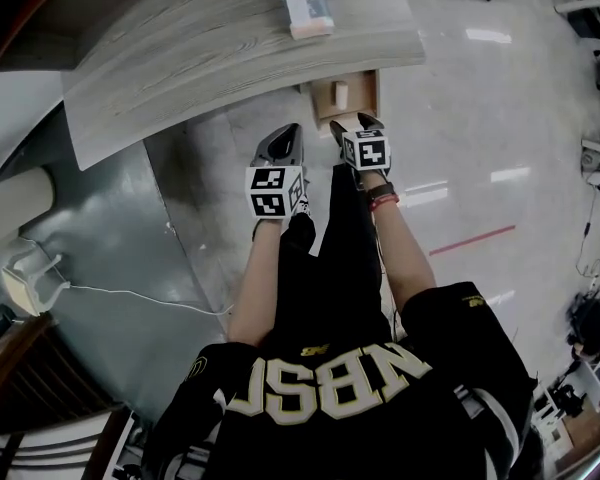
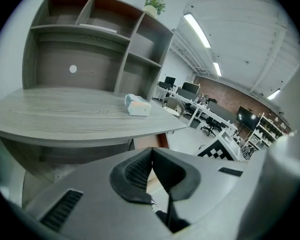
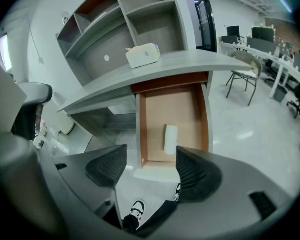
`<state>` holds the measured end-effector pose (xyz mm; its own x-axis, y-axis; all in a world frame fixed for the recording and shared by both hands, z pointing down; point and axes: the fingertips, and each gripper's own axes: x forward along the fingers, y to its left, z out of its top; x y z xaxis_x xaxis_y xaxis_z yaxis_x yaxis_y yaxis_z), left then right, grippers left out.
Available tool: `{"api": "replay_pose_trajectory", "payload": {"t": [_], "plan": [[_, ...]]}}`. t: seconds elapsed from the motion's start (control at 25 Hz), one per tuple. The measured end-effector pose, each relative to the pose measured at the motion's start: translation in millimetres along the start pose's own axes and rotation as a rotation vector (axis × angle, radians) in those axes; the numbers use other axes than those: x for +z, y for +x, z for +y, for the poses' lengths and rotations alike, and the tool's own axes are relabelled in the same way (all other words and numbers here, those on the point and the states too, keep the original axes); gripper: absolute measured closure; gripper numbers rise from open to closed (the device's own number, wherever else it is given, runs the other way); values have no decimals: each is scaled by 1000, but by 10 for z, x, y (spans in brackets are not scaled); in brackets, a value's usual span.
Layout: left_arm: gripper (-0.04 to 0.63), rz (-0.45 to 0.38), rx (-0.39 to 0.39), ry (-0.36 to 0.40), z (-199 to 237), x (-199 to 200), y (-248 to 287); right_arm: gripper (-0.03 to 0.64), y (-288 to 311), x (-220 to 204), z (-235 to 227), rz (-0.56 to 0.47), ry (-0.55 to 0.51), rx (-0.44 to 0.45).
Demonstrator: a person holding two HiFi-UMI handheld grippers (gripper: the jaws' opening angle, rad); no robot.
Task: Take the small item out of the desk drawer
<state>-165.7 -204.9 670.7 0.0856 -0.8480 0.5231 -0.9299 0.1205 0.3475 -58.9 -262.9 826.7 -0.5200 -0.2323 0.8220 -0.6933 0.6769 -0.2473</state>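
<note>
The desk drawer (image 3: 139,129) stands pulled out under the grey desktop (image 3: 155,69). A small white item (image 3: 171,139) lies flat on the drawer's brown floor, near the front. My right gripper (image 3: 152,166) hovers just before the drawer front, open, with nothing between its fingers. In the head view the drawer (image 1: 373,88) shows below the desk edge with the item (image 1: 340,95) inside, and the right gripper (image 1: 357,123) sits right at its front. The left gripper (image 1: 280,144) hangs beside it to the left, away from the drawer. The left gripper (image 2: 151,156) is shut and holds nothing.
A white tissue box (image 1: 308,10) rests on the desktop (image 1: 200,48) above the drawer. Shelving (image 2: 90,39) rises behind the desk. A chair (image 3: 245,81) stands to the right on the glossy floor. My shoes (image 3: 136,210) are below the drawer front.
</note>
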Motion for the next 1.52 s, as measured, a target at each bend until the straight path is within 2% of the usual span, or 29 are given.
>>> {"api": "replay_pose_trajectory", "payload": {"t": [0.52,0.88,1.2,1.4,1.52], "plan": [[581,55,33,-32,182,-289,247,288,645,8,-366,32,44,-32],[581,71,57,-39,274,-364,394,323,991,133,-514,-11,39,-70],[581,92,92,-63,405,-512,375,325,1185,105,-580,19,44,-97],[581,93,105,-67,436,-549,380,387,1217,99,-657,10,43,-152],[581,98,116,-71,475,-582,379,389,1249,81,-665,-12,37,-150]]}}
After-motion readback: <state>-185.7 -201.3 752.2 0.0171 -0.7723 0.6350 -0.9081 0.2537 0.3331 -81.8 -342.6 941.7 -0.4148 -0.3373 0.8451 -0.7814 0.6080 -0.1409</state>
